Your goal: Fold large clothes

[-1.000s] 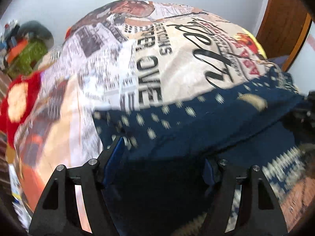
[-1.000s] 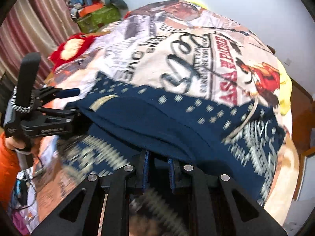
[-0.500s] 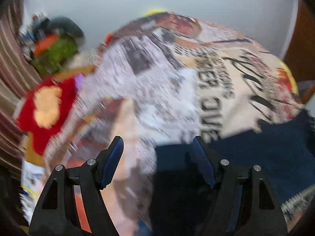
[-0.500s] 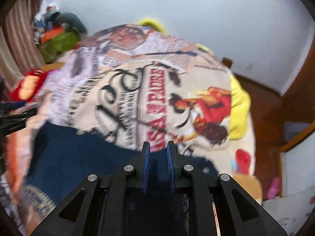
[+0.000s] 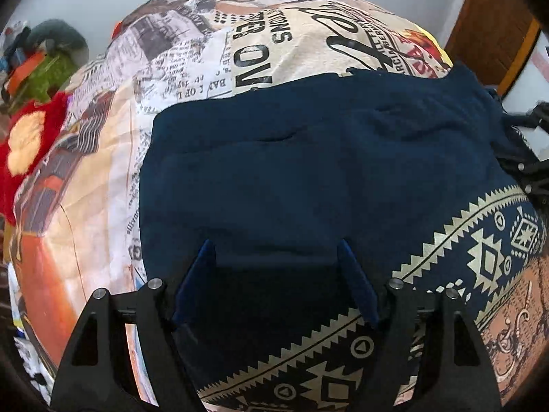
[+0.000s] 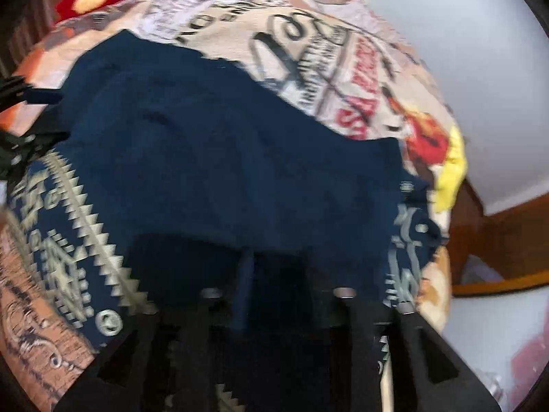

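A large navy garment (image 5: 308, 178) with a cream geometric border lies on the printed bedspread (image 5: 192, 58), its plain side folded up over the patterned part. My left gripper (image 5: 278, 257) is open, its blue pads (image 5: 195, 281) spread just above the garment's near edge, holding nothing. The garment also shows in the right wrist view (image 6: 223, 164). The right wrist view is blurred; my right gripper (image 6: 274, 295) sits low over the dark cloth and I cannot make out its pads. The right gripper's black frame (image 5: 535, 158) shows at the right edge of the left wrist view.
A red and yellow plush (image 5: 24, 137) lies at the bed's left edge, with a green and grey pile (image 5: 44, 65) behind it. A yellow cloth (image 6: 453, 171) hangs at the bed's far right corner. A wooden door (image 5: 494, 24) stands to the right.
The garment's raised edge has come down and now lies flat, folded over on the bed. My left gripper has come back over the near edge, still open. The right view has swung down and blurred.
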